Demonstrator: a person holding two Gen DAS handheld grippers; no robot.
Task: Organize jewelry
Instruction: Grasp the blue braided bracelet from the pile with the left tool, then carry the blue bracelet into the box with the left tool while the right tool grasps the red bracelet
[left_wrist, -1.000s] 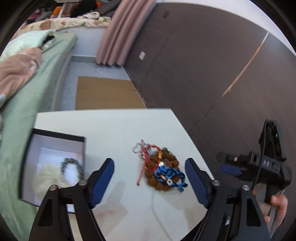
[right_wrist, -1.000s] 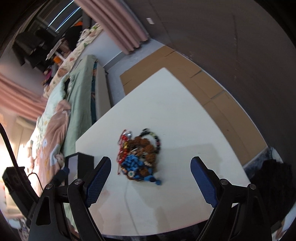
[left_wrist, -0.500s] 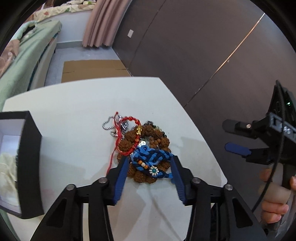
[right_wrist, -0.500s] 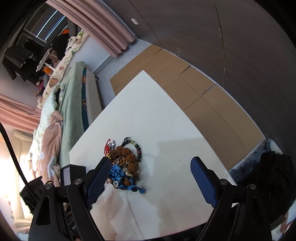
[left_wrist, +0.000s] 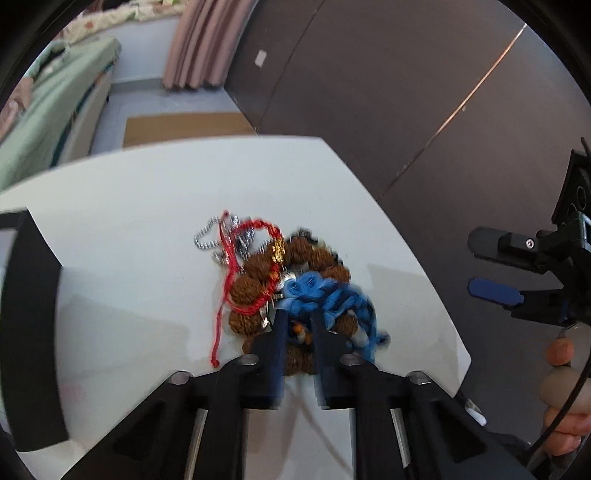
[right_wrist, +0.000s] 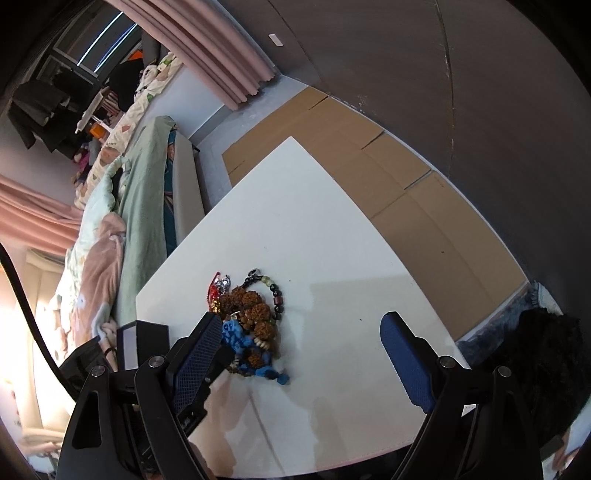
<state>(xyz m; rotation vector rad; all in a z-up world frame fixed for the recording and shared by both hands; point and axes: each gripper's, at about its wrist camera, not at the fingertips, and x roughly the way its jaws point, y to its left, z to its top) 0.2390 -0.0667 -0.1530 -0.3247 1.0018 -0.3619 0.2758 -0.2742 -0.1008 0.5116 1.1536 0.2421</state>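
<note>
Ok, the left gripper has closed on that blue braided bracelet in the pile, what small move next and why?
Probably a slow, short lift. The left gripper pinches the blue bracelet, which lies tangled over the brown bead bracelet and red cord. Easing up shows whether it comes free alone.

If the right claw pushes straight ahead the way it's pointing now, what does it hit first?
Most likely bare white table. The open right claw aims at the empty tabletop just right of the jewelry pile, so the beads would probably be missed, though depth is hard to judge in this fisheye view.
</note>
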